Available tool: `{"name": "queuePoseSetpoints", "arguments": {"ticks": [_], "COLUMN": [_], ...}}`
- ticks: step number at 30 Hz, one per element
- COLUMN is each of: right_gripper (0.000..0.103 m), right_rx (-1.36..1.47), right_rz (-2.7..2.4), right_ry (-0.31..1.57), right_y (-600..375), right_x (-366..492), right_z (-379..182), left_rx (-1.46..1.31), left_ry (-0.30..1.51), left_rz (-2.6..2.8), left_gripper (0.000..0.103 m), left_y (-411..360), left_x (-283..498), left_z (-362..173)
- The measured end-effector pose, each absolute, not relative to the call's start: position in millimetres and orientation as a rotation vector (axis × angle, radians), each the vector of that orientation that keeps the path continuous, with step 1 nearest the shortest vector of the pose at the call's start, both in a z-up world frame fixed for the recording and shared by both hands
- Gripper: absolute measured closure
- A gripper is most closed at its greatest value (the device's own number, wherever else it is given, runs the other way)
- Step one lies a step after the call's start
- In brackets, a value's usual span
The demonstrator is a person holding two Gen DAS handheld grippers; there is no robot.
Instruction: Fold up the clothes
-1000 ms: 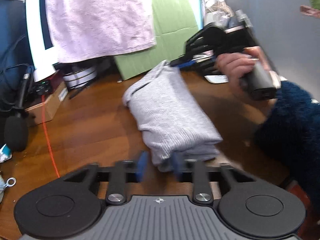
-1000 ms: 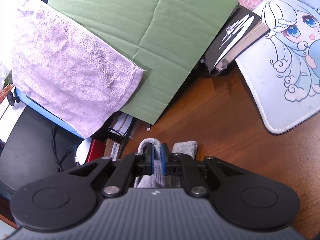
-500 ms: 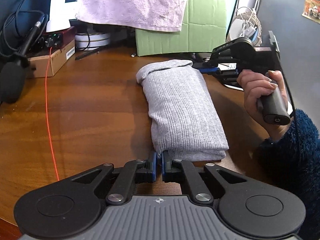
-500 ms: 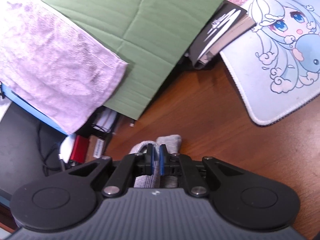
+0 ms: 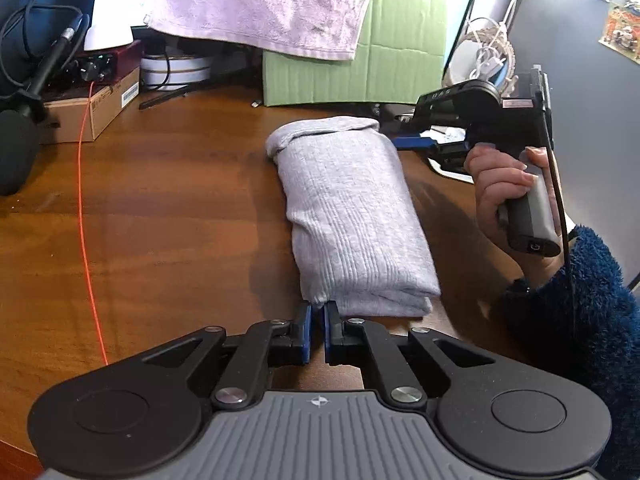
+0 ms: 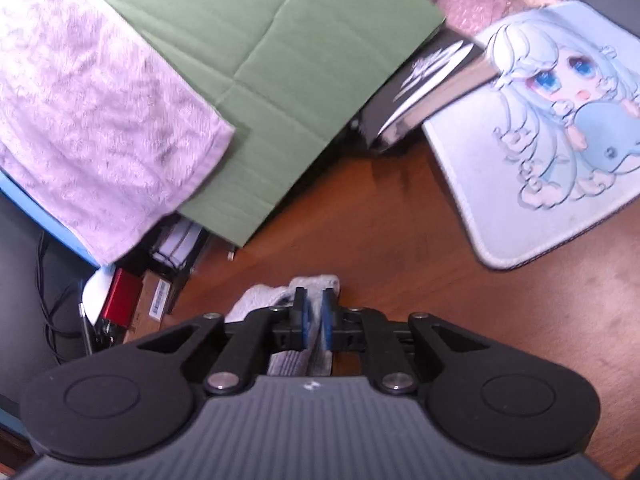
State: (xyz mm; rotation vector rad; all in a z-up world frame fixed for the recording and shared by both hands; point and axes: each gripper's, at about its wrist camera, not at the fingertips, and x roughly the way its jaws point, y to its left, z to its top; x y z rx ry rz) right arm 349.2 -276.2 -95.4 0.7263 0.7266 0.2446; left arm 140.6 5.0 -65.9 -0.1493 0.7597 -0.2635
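Note:
A grey ribbed garment [image 5: 352,216] lies folded into a long pad on the wooden table [image 5: 160,220]. My left gripper [image 5: 318,312] sits at its near left corner. The jaws are shut with nothing between them, and the tips only meet the fabric's edge. My right gripper [image 5: 404,143], held by a hand [image 5: 500,184] in a dark blue fluffy sleeve [image 5: 568,300], is at the garment's far right corner. In the right wrist view its jaws [image 6: 315,304] are opening. The grey fabric [image 6: 320,282] shows loosely in the gap and just beyond the tips.
A lilac towel [image 5: 260,0] hangs over green cardboard [image 5: 400,60] at the back. A microphone [image 5: 16,148], a cardboard box [image 5: 100,104] and an orange cable [image 5: 82,200] are on the left. A cartoon mouse pad [image 6: 552,120] and a book [image 6: 432,76] lie to the right.
The left jaws, earlier apart around the garment's near edge, have closed and drawn back to its corner. The right jaws, shut on the far edge before, have parted.

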Motion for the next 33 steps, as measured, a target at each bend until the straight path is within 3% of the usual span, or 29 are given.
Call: {"name": "queuePoseSetpoints", "arguments": {"ticks": [4, 6, 12, 14, 16, 18, 26, 28, 30, 33], "right_gripper": [0.073, 0.057, 0.056, 0.054, 0.055, 0.055, 0.073, 0.079, 0.09, 0.092], "right_rx": [0.745, 0.756, 0.692, 0.687, 0.656, 0.615, 0.57, 0.557, 0.537, 0.495], "right_rz": [0.285, 0.376, 0.503, 0.472, 0.457, 0.444, 0.293, 0.257, 0.229, 0.213], "right_ry": [0.71, 0.707, 0.809, 0.866, 0.893, 0.897, 1.041, 1.063, 1.073, 1.069], "right_y": [-288.0, -289.1, -262.1, -252.3, -240.7, -230.6, -203.6, -197.8, -192.5, -189.4], "right_x": [319.2, 291.9, 210.3, 193.7, 183.8, 178.1, 189.7, 192.2, 193.3, 190.3], "right_z": [-86.0, -84.5, -72.7, -75.4, -77.2, -74.3, -75.7, -74.8, -73.9, -70.1], "left_rx": [-0.138, -0.138, -0.135, -0.116, -0.089, -0.071, -0.055, -0.066, -0.073, -0.102], "left_ry": [0.757, 0.763, 0.752, 0.733, 0.702, 0.686, 0.668, 0.672, 0.673, 0.699], "left_rz": [-0.279, -0.297, -0.331, -0.312, -0.296, -0.292, -0.306, -0.335, -0.348, -0.408], "left_gripper": [0.098, 0.098, 0.098, 0.092, 0.075, 0.074, 0.075, 0.098, 0.098, 0.098], "left_y": [7.9, 11.2, 14.7, 13.8, 12.3, 10.8, 5.8, 6.3, 6.5, 5.8], "left_x": [139.8, 139.8, 136.5, 134.0, 131.8, 131.5, 139.5, 140.5, 139.9, 135.7], "left_z": [-65.4, -65.9, -65.2, -62.4, -60.1, -58.8, -60.5, -61.4, -61.7, -60.7]}}
